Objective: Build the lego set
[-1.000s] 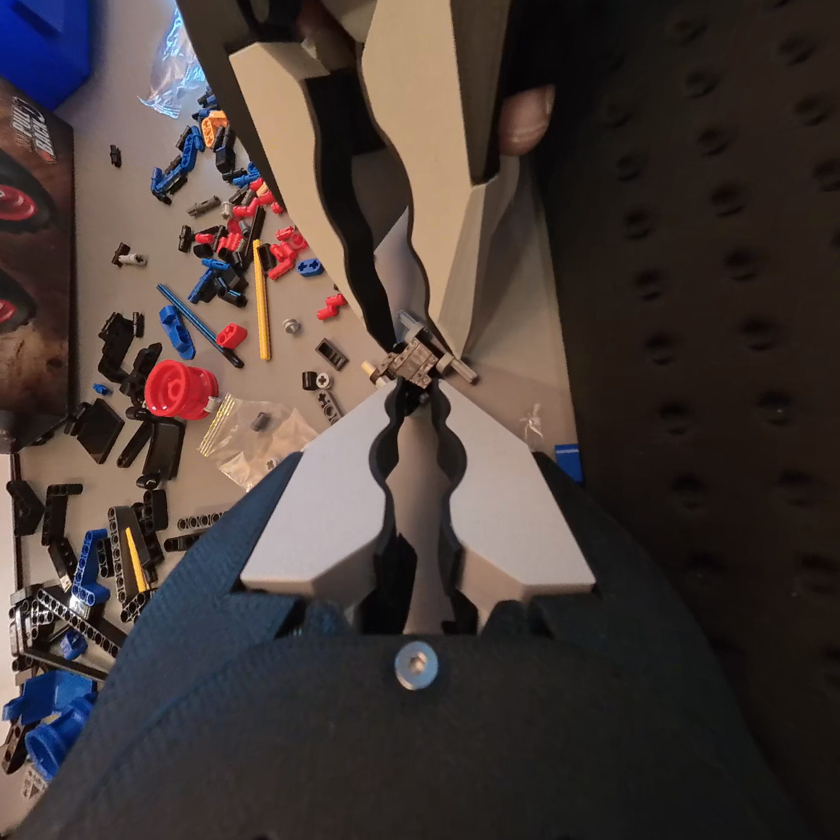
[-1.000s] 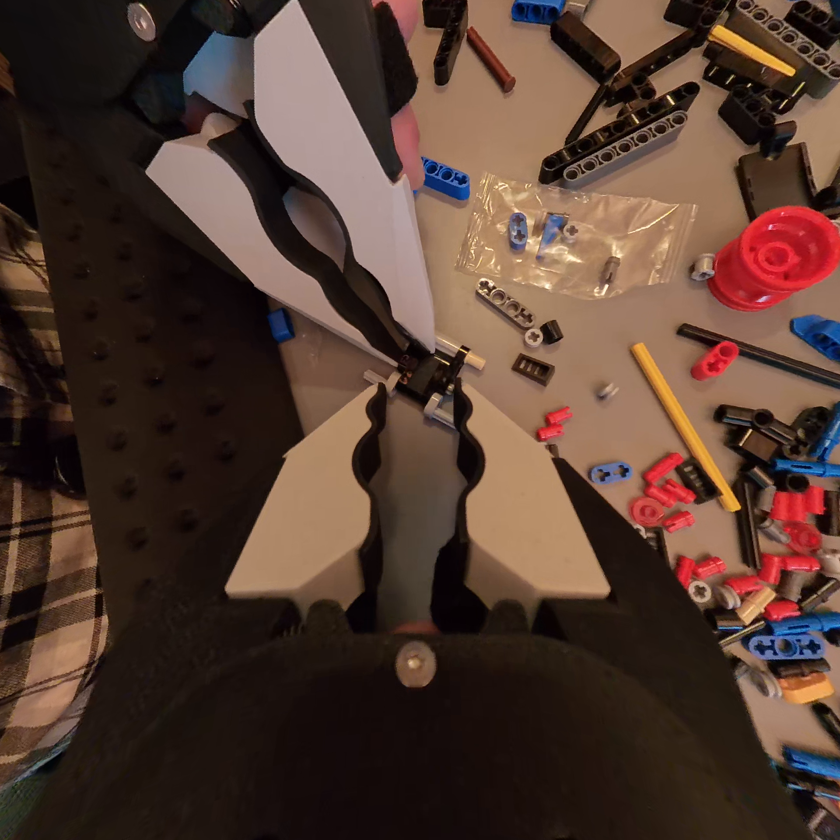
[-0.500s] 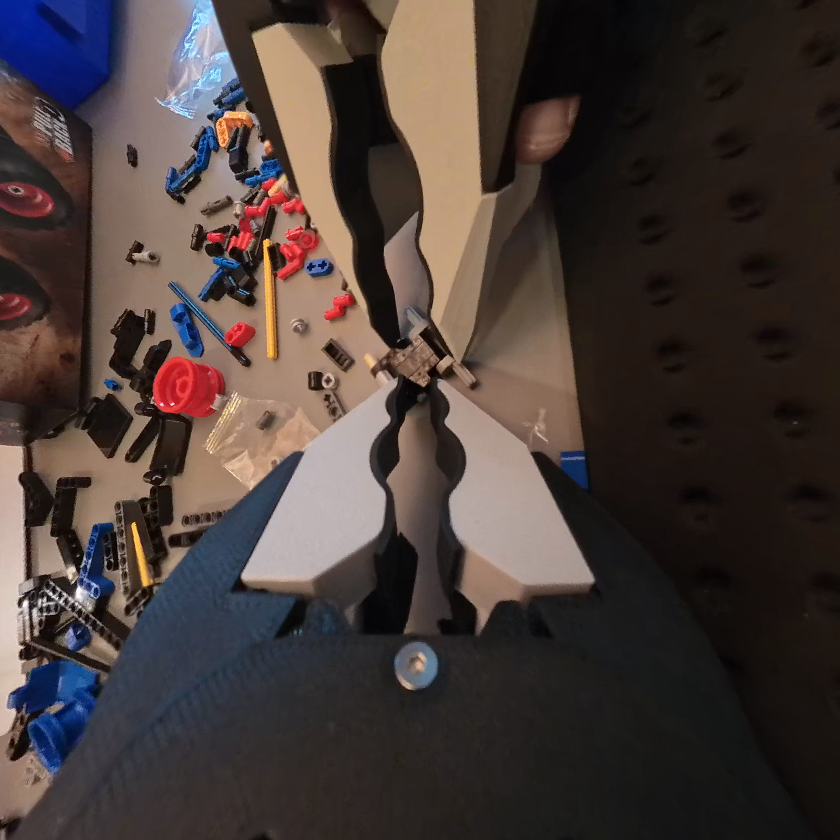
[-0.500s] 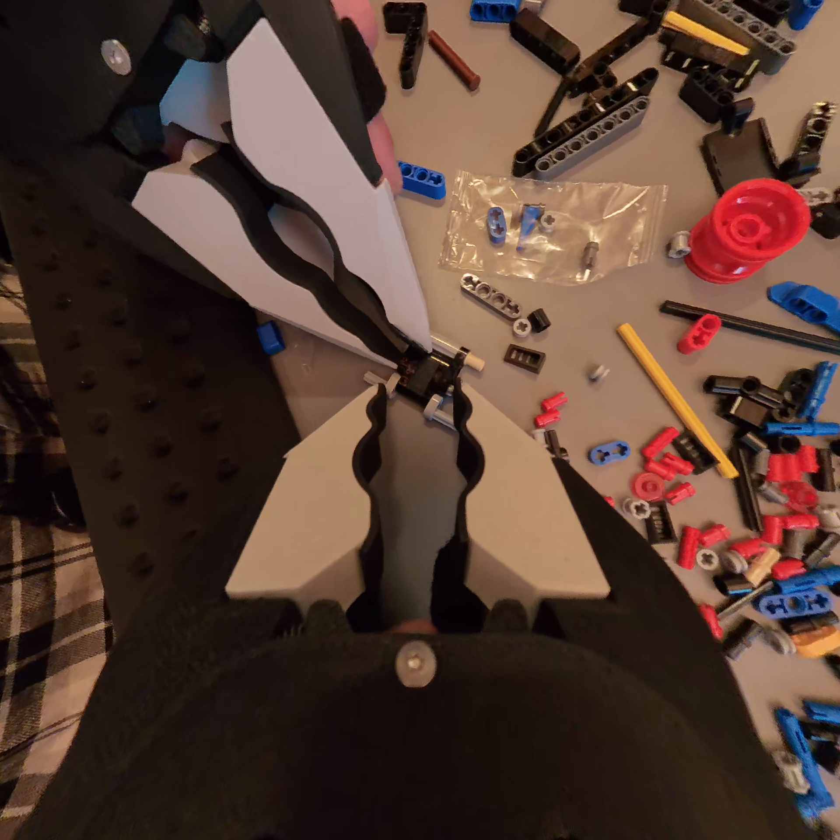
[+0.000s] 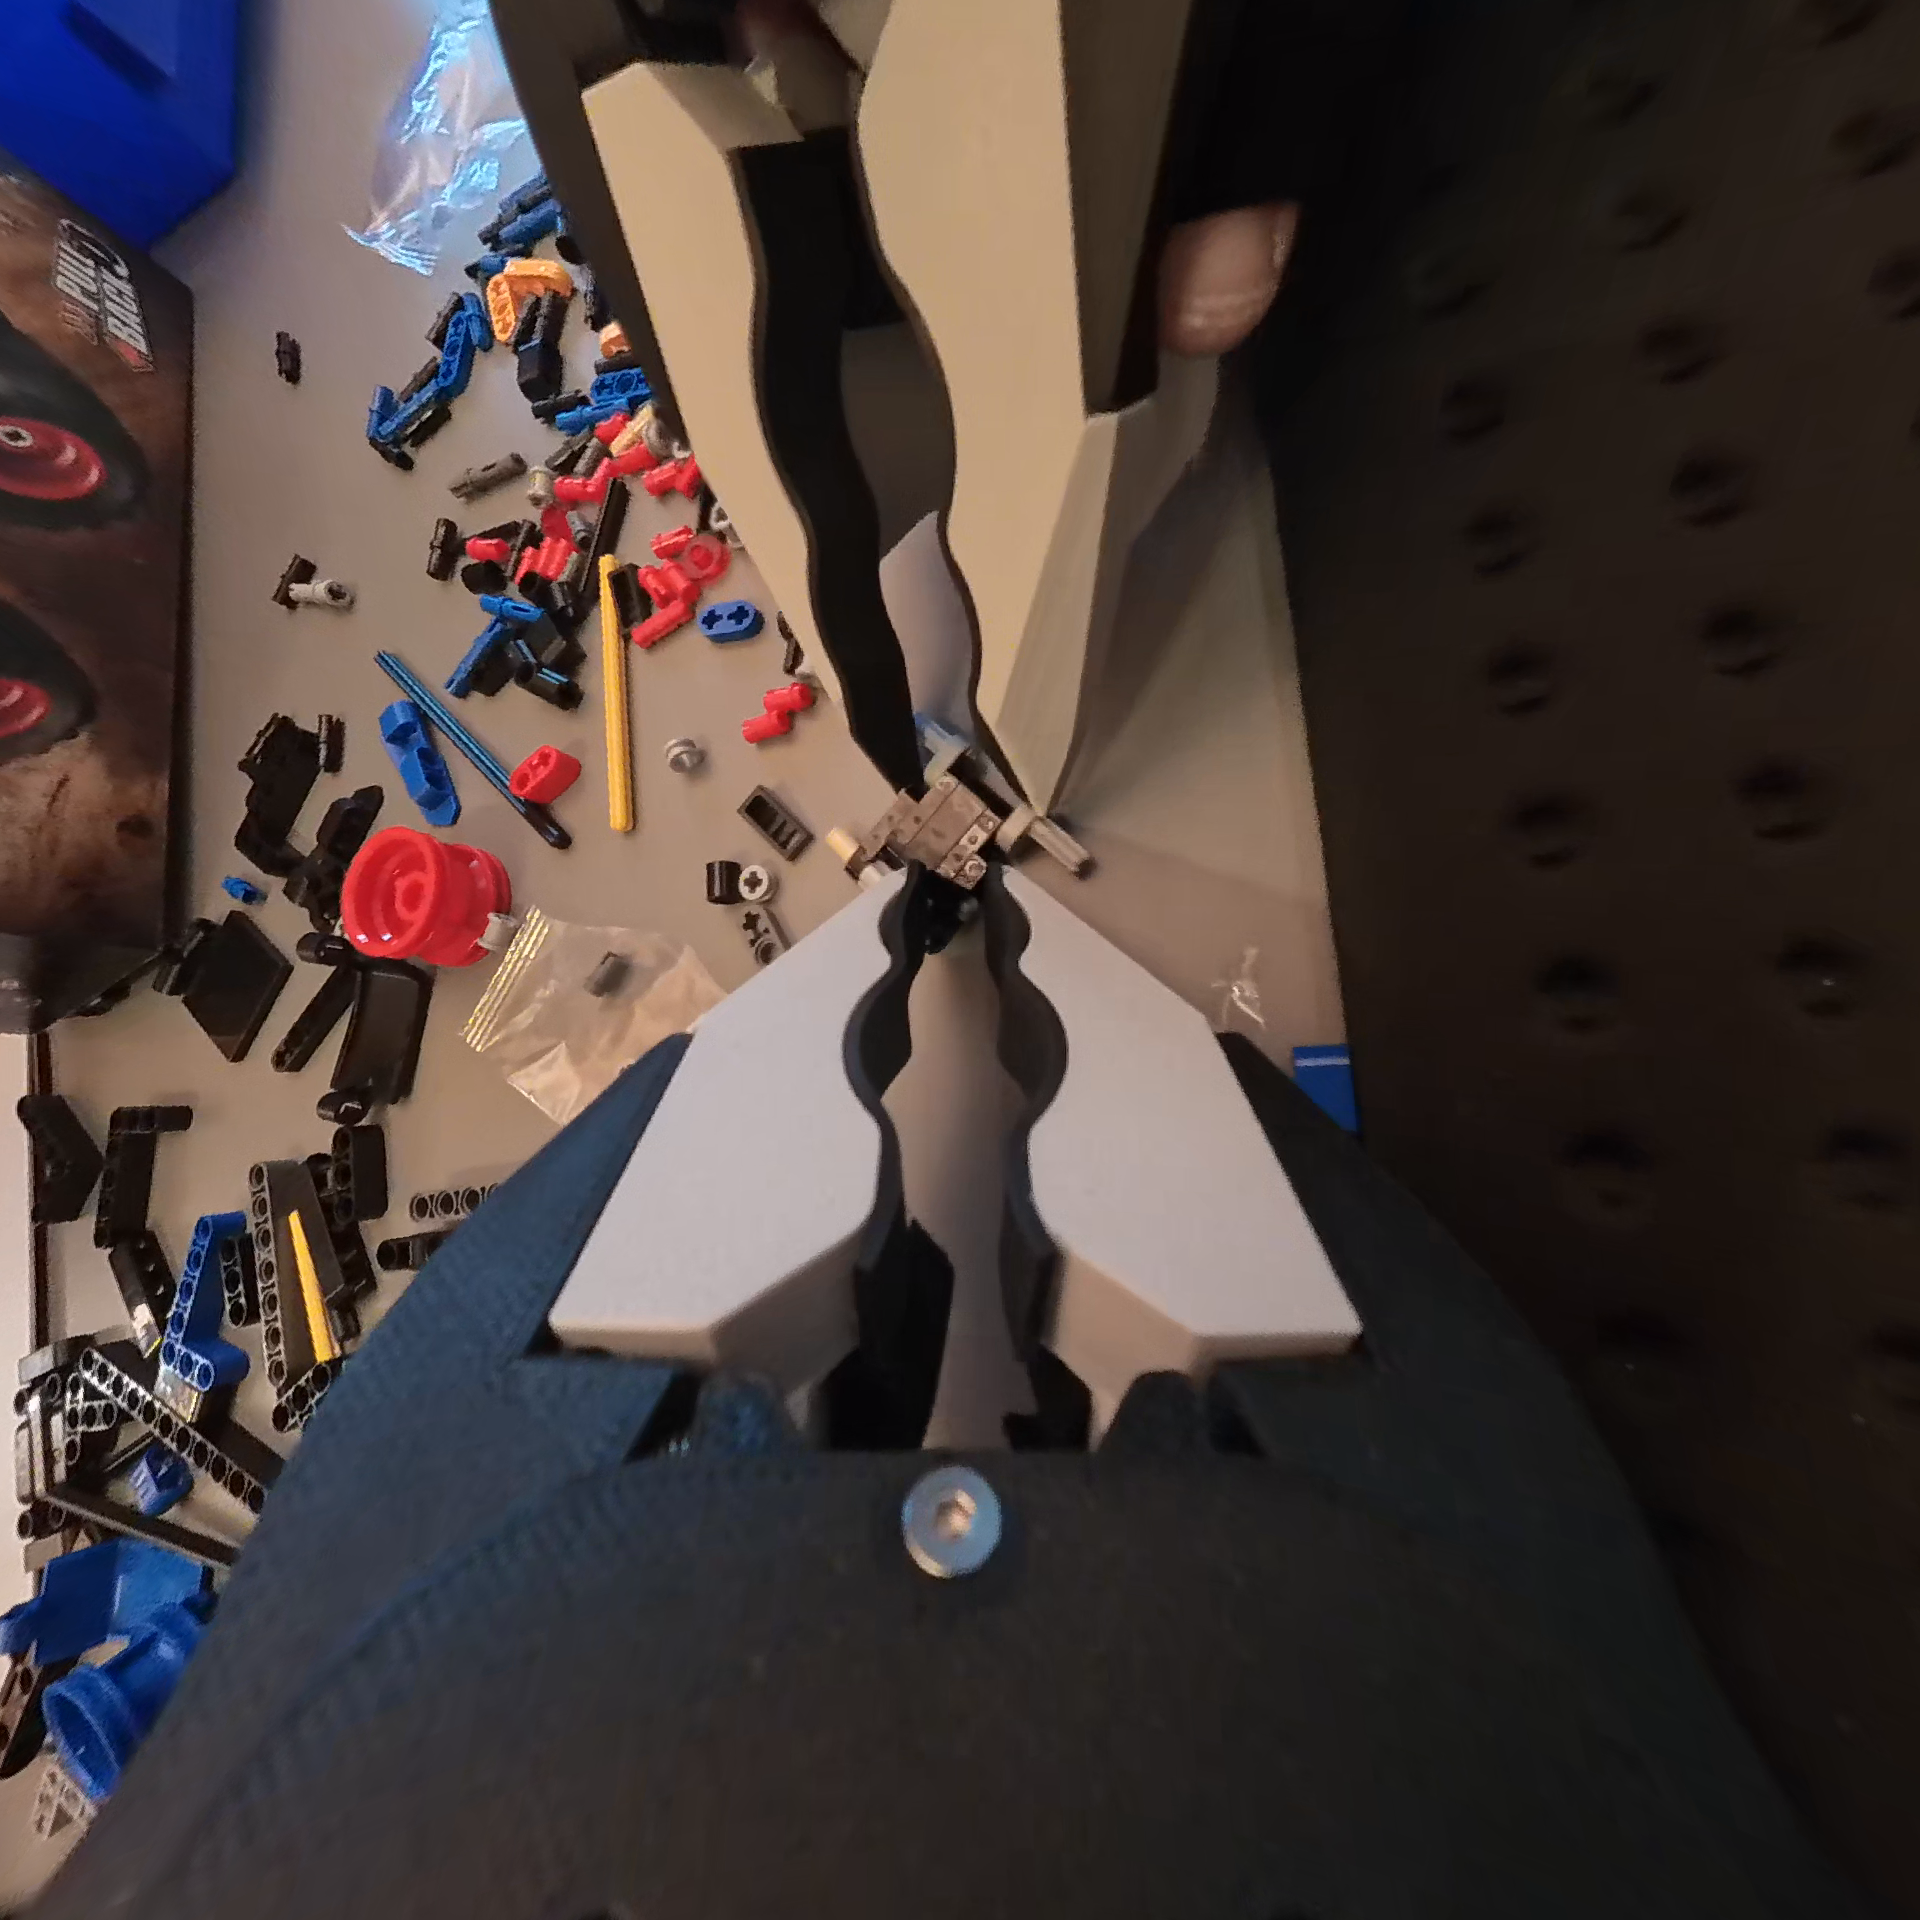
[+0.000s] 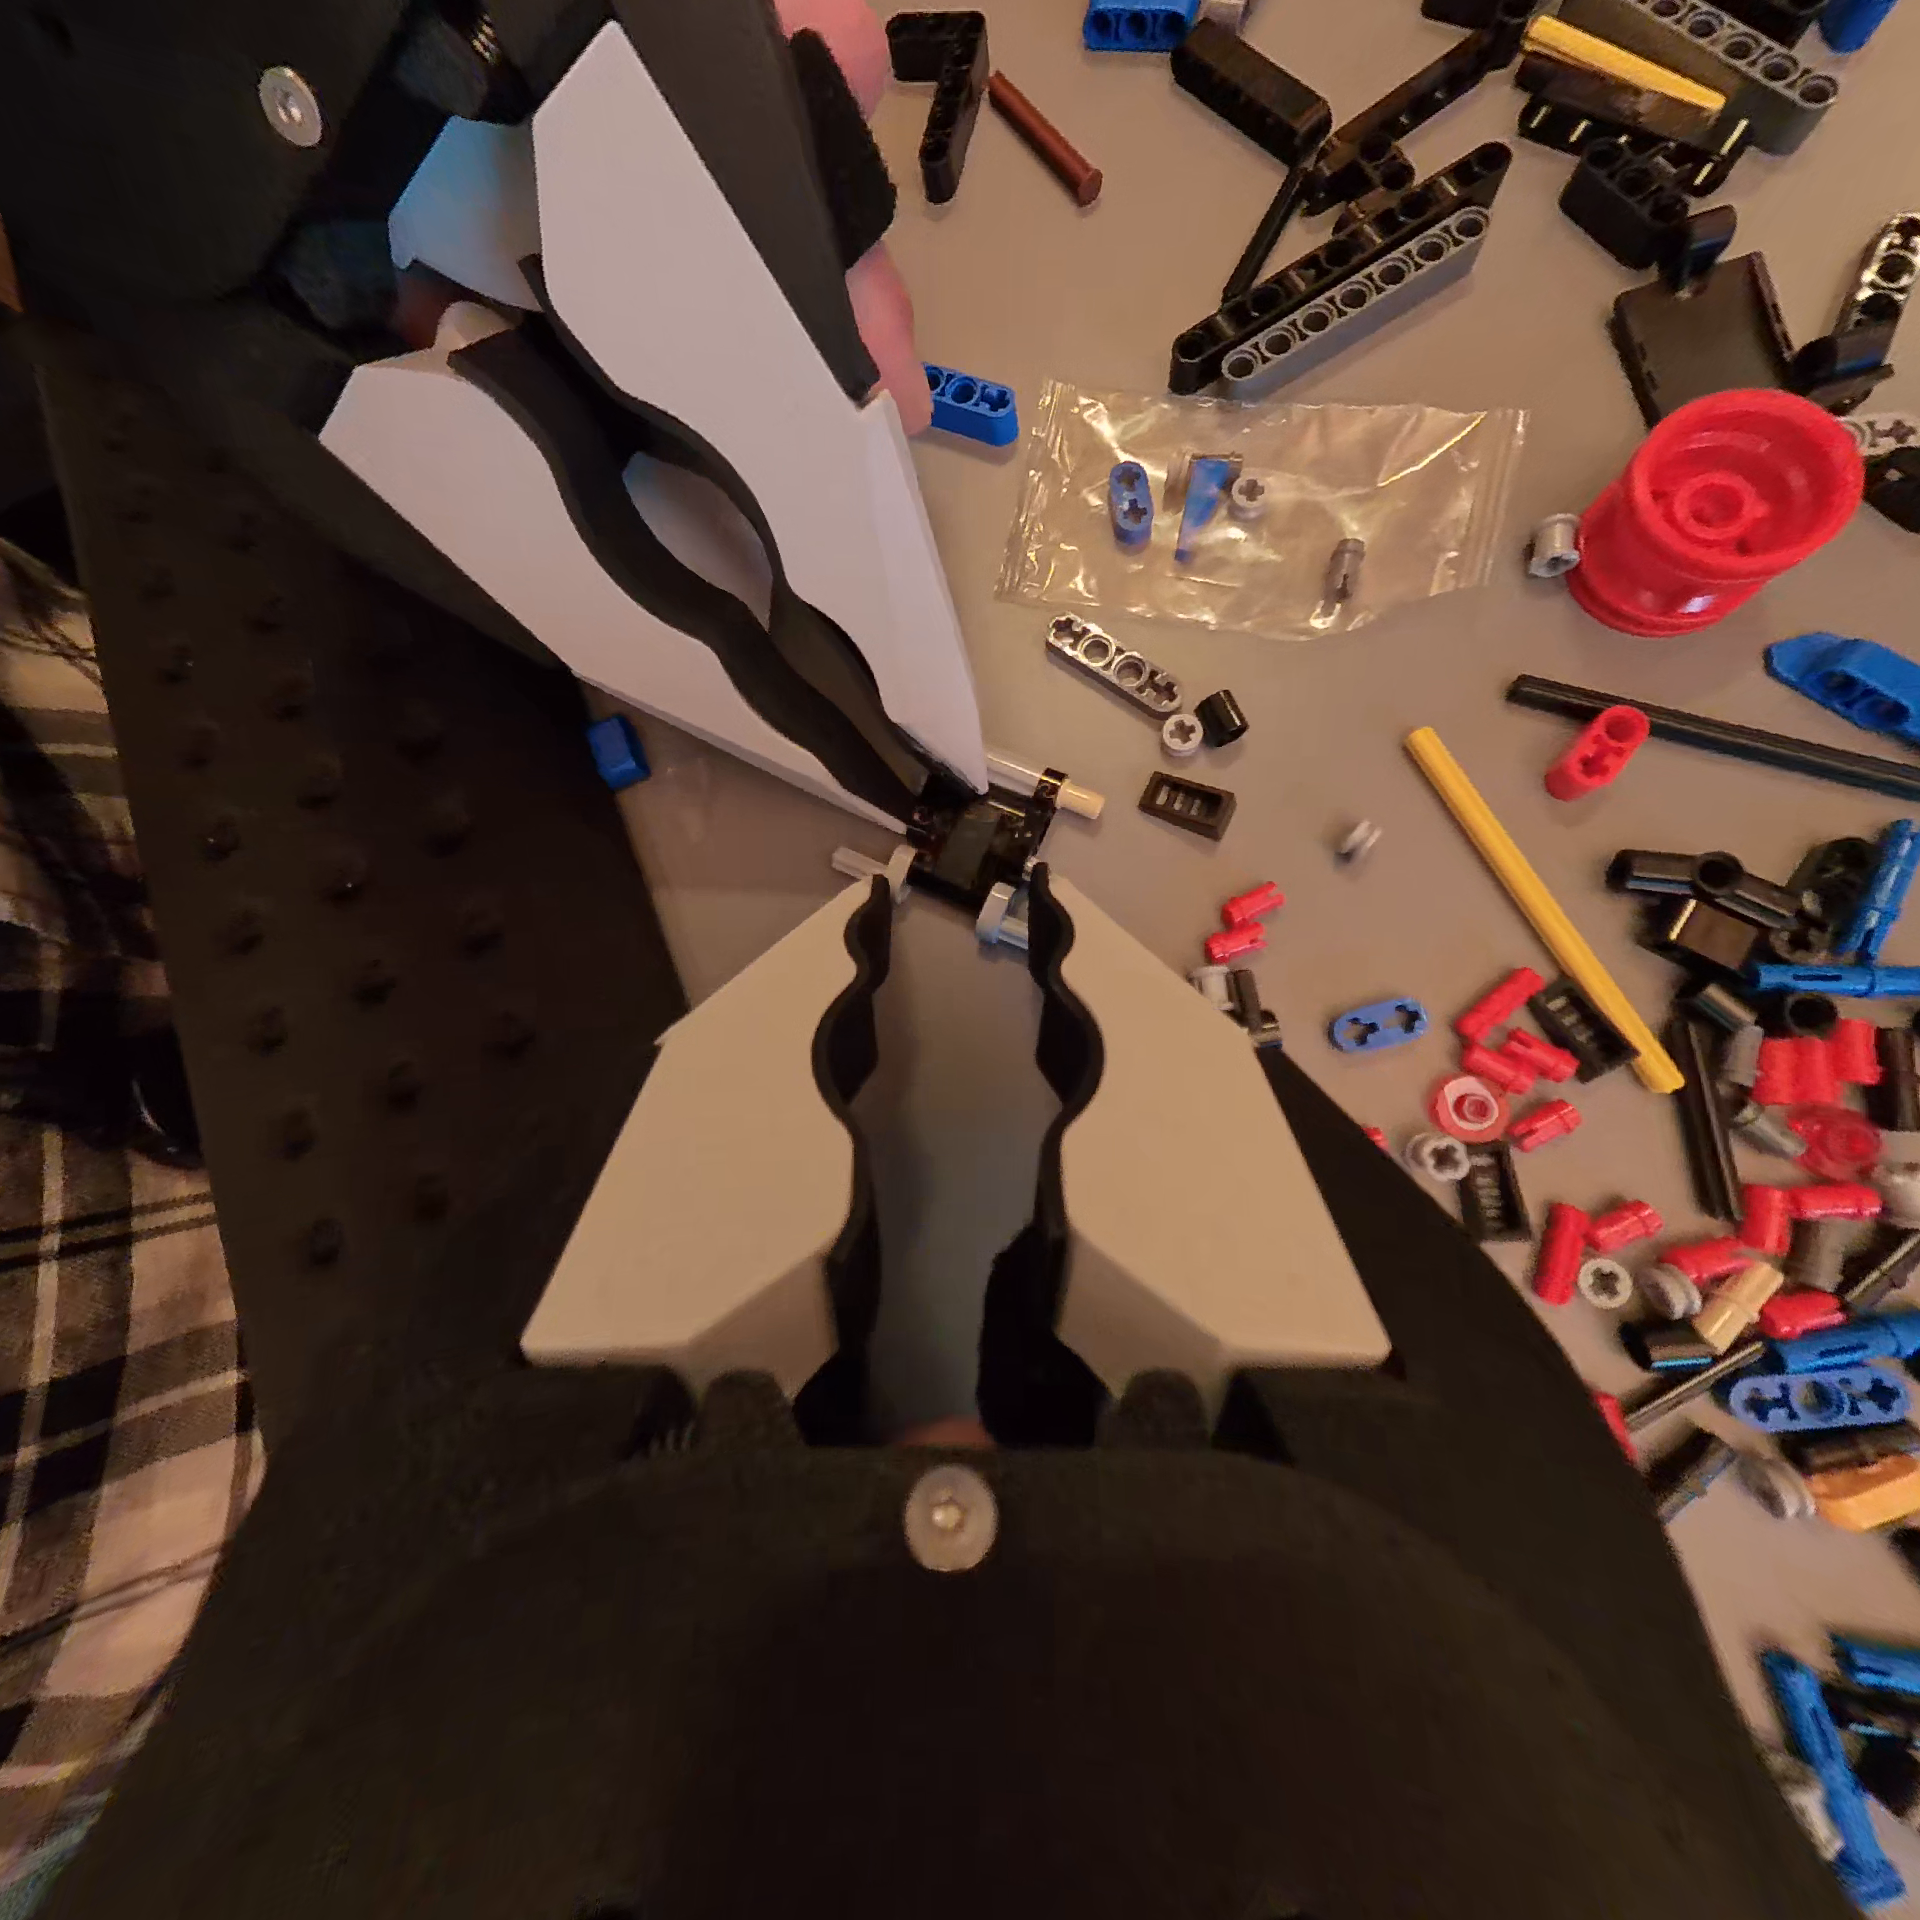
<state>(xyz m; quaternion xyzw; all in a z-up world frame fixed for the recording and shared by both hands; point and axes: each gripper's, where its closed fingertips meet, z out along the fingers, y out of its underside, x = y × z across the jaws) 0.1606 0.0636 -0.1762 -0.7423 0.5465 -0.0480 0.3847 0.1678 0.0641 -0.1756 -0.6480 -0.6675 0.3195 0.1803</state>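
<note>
A small black and grey lego assembly [image 5: 940,831] with pale pins sticking out of its sides hangs above the grey table [image 6: 1101,312]. It also shows in the right wrist view [image 6: 977,831]. My left gripper [image 5: 945,899] is shut on its black part from one side. My right gripper [image 6: 956,899] is shut on it from the opposite side, with a light grey pin [image 6: 1003,916] between its fingertips. In each view the other gripper reaches in from the top, so the two meet tip to tip at the assembly. The faces they grip are hidden.
Loose black, blue and red lego parts cover the table. A red wheel hub [image 6: 1714,509], a yellow axle [image 6: 1527,894] and a clear bag of small parts [image 6: 1257,509] lie close by. A black studded mat [image 5: 1610,831] borders the table. The set's box [image 5: 83,623] lies far left. Only a small space, under 4 cm, lies between the two pairs of fingers. From the right gripper's tips to the yellow axle [image 6: 1527,894] is close to 8 cm. My left wrist view [image 5: 617,693] looks at it from another angle.
Both grippers keep their hold on the assembly. The pair has drifted slightly over the table, so the loose parts sit a little differently in both views.
</note>
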